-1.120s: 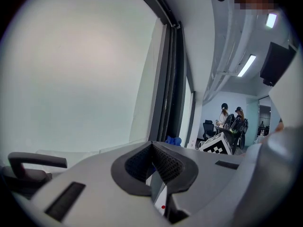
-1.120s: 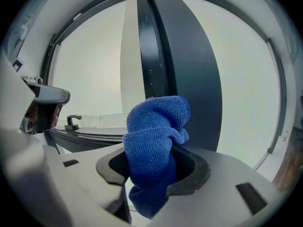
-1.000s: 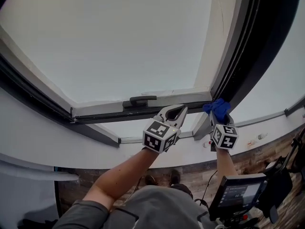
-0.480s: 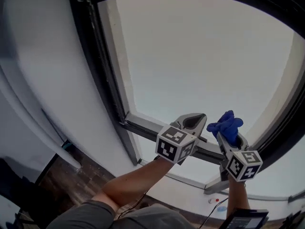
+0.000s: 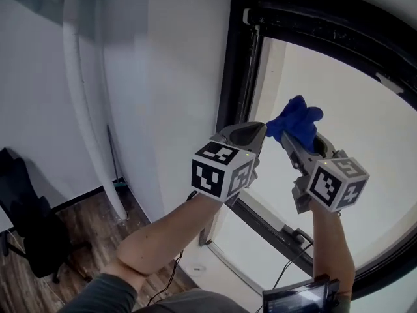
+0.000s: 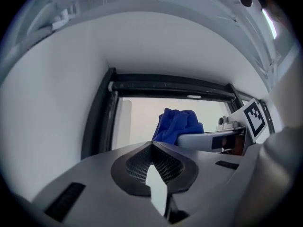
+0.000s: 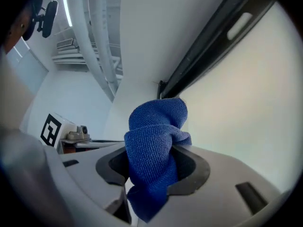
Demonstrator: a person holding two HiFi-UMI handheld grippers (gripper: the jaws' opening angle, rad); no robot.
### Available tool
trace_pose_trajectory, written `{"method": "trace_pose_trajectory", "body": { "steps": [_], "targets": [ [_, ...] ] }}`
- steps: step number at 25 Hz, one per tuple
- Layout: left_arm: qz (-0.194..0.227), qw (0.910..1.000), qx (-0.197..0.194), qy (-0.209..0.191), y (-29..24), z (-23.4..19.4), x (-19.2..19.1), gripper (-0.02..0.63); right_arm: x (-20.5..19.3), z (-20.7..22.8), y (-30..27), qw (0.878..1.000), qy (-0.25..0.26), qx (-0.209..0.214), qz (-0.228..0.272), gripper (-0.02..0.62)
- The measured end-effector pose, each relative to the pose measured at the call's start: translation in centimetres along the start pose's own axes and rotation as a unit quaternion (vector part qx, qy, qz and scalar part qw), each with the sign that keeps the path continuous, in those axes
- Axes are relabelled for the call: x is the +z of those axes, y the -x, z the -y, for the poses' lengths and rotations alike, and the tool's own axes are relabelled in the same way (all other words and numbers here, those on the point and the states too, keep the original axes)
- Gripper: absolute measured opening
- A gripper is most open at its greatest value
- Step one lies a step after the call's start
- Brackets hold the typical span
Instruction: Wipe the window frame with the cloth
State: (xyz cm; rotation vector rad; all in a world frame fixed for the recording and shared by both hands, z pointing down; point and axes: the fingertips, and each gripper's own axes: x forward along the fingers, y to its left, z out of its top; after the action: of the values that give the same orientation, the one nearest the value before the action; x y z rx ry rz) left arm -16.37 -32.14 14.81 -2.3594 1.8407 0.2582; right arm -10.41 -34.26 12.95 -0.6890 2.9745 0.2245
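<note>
Head view is showing the right gripper (image 5: pixel 294 137) pinching the blue cloth (image 5: pixel 297 121) near the dark window frame (image 5: pixel 236 77), the left gripper (image 5: pixel 253 133) idling pressed together and empty, wiping seemingly not yet begun.

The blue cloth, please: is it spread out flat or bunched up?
Bunched up. The cloth is a crumpled wad pinched in the right tool, with its folds bulging out above the tips.

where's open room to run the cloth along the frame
Crowded low: the left gripper sits close beside the right gripper and its cloth. Above them the window frame is bare, between white wall and glass, up to its top corner.
</note>
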Motion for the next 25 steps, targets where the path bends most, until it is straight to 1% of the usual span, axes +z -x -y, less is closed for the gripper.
{"method": "trace_pose_trajectory", "body": {
  "steps": [2, 4, 10, 14, 17, 20, 25],
  "targets": [
    [0.013, 0.9996, 0.025, -0.006, 1.2, -3.1, 2.3, 0.006, 2.7, -1.0, -3.8, 1.0, 0.006, 0.015, 0.023, 0.201],
    [0.015, 0.9994, 0.03, -0.008, 1.8, -5.3, 3.9, 0.007, 5.1, -1.5, -7.1, 0.999, 0.007, 0.016, 0.047, 0.201],
    [0.025, 0.9987, 0.04, -0.021, 2.7, -10.8, 7.1, 0.007, 11.1, -1.4, -15.1, 0.995, 0.028, -0.012, 0.097, 0.201],
    [0.035, 0.9982, 0.042, -0.026, 2.3, -12.8, 8.4, 0.007, 13.8, 0.1, -18.9, 0.993, 0.029, -0.031, 0.107, 0.201],
    [0.035, 0.9985, 0.032, -0.026, 1.7, -12.9, 8.5, 0.008, 14.9, 1.0, -19.8, 0.991, 0.048, -0.057, 0.109, 0.201],
    [0.032, 0.9988, 0.021, -0.029, 1.0, -12.6, 8.2, 0.007, 15.3, 1.1, -19.9, 0.99, 0.064, -0.066, 0.111, 0.201],
    [0.04, 0.9989, 0.003, -0.027, 0.1, -11.2, 8.2, 0.007, 16.9, 2.1, -17.2, 0.985, 0.071, -0.096, 0.127, 0.201]
  ]
}}
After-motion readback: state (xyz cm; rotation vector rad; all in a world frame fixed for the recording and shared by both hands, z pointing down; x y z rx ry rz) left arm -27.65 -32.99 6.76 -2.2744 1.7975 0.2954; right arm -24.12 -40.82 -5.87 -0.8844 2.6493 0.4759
